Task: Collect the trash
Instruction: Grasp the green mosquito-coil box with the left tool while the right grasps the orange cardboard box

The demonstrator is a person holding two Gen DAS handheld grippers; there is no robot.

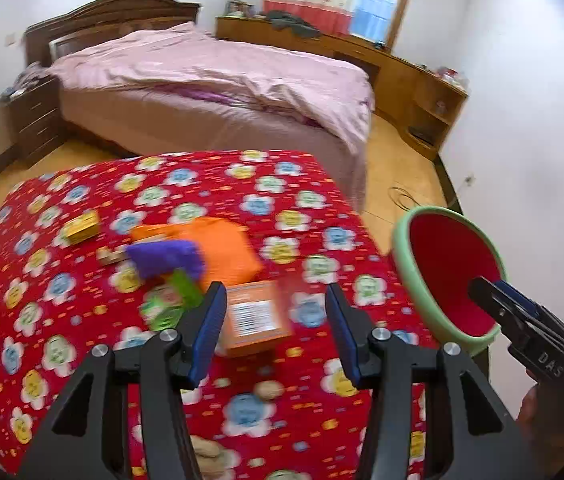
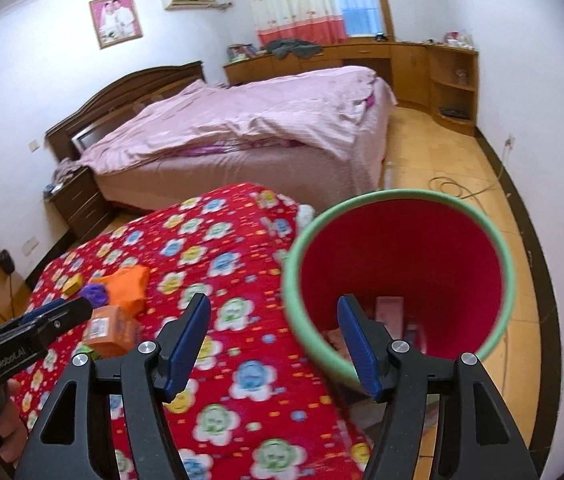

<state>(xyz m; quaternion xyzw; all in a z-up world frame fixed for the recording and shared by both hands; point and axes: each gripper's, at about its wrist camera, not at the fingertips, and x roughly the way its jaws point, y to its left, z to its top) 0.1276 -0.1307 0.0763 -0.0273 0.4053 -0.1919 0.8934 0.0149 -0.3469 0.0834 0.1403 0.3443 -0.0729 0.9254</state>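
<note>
1. Some wrappers already lie inside the red bin (image 2: 402, 264) beside the table (image 1: 282, 168)
2. Orange box (image 1: 255, 314), green packet (image 1: 165, 308), and purple scrap (image 1: 165, 258) remain
3. Left gripper (image 1: 275, 320) and right gripper (image 2: 273, 340) are both spread, empty

Round green-rimmed bin with red inside (image 2: 402, 252), upright beside the red flowered surface (image 2: 217, 280), pink wrappers at its bottom. Orange barcoded carton (image 1: 255, 314), purple fuzzy lump (image 1: 165, 258), small yellow box (image 1: 81, 226) strewn on top.
</note>
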